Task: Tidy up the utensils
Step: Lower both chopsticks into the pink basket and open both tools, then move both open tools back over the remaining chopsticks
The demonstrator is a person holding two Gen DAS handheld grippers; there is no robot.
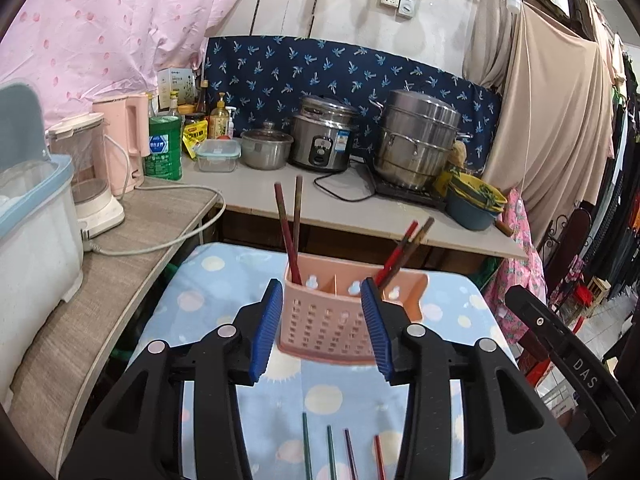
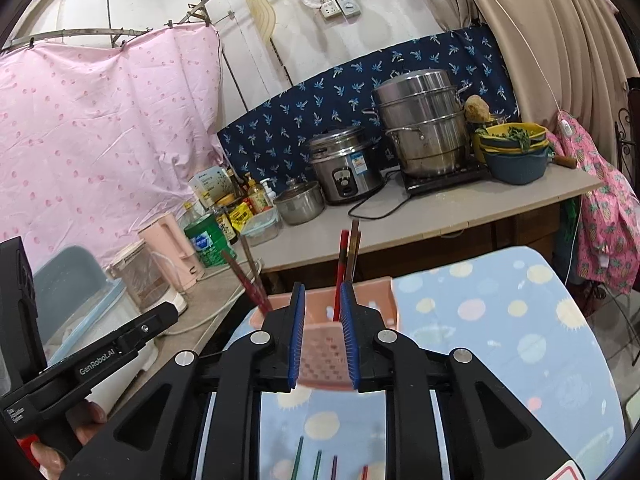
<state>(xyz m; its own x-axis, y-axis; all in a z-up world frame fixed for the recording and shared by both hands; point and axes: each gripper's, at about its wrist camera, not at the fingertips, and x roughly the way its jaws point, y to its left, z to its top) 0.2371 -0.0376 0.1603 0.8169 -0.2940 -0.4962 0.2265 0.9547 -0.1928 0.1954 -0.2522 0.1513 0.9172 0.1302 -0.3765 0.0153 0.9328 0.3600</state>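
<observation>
Both tools point level at the pink perforated plastic caddy [image 1: 336, 312] standing on the dotted blue cloth [image 1: 224, 292] of the desk; the left tool [image 1: 324, 328] is spread wide, the right tool [image 2: 323, 336] parted narrower, neither grasping anything. Two pairs of chopsticks [image 1: 290, 228] lean in the caddy; four more [image 1: 340, 454] lie below, cut off by the frame.

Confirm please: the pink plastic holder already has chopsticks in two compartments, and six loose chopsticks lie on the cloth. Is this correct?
Not quite. Four loose chopsticks lie on the cloth, not six, as the left wrist view shows. The pink plastic perforated holder does have chopsticks in two compartments.
</observation>
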